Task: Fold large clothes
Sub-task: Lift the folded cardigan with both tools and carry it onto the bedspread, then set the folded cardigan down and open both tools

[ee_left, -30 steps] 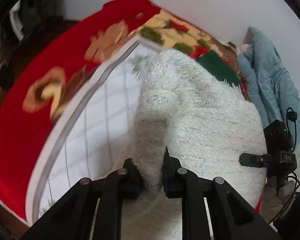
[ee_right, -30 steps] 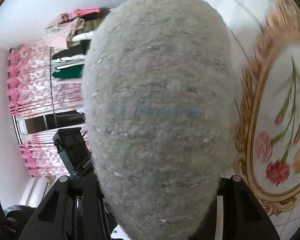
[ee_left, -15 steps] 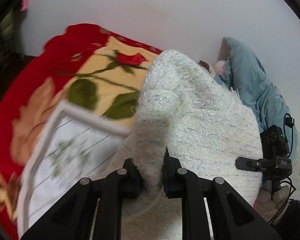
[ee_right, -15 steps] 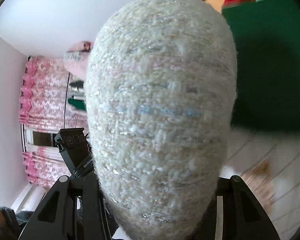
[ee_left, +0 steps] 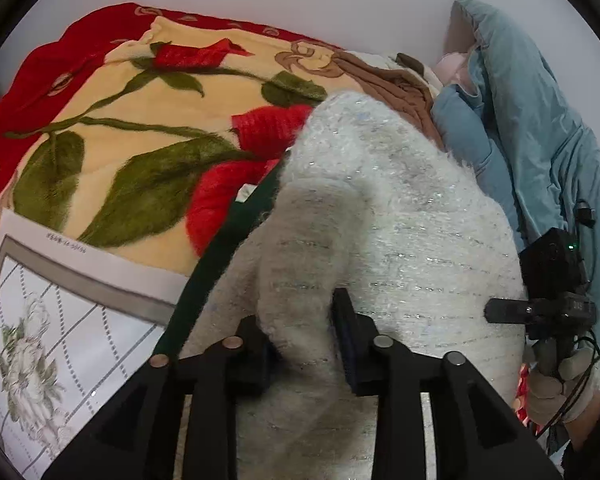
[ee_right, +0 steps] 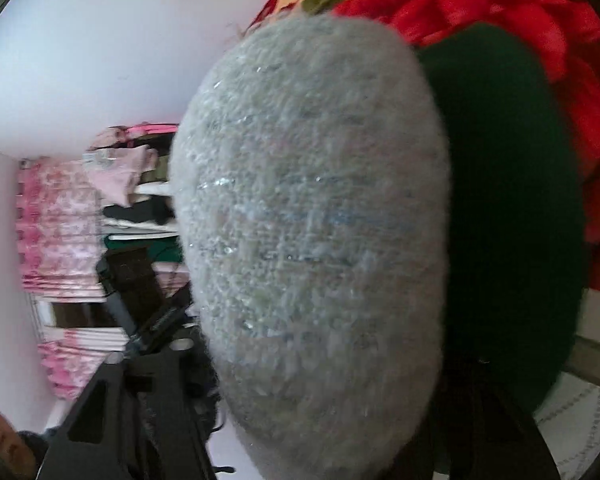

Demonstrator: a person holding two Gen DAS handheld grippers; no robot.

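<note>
Left gripper (ee_left: 302, 336) clamped on a raised fold of fuzzy white sweater (ee_left: 380, 216), both black fingers pressed into the knit. Sweater held up over the bed, draped across a rose-patterned blanket (ee_left: 140, 128) and a white printed sheet (ee_left: 52, 320). Dark green garment (ee_left: 220, 248) showing as a narrow band along the sweater's left edge. Blue padded jacket (ee_left: 532, 120) heaped at right against the wall, beside a brown garment (ee_left: 396, 84). Right gripper (ee_right: 320, 420) mostly hidden behind a bulging mass of the same sweater (ee_right: 312, 220) filling its view, closed on it where the knit enters between the fingers; green garment (ee_right: 508, 220) directly behind. Gloved right hand (ee_left: 556, 384) on the other device's handle.
</note>
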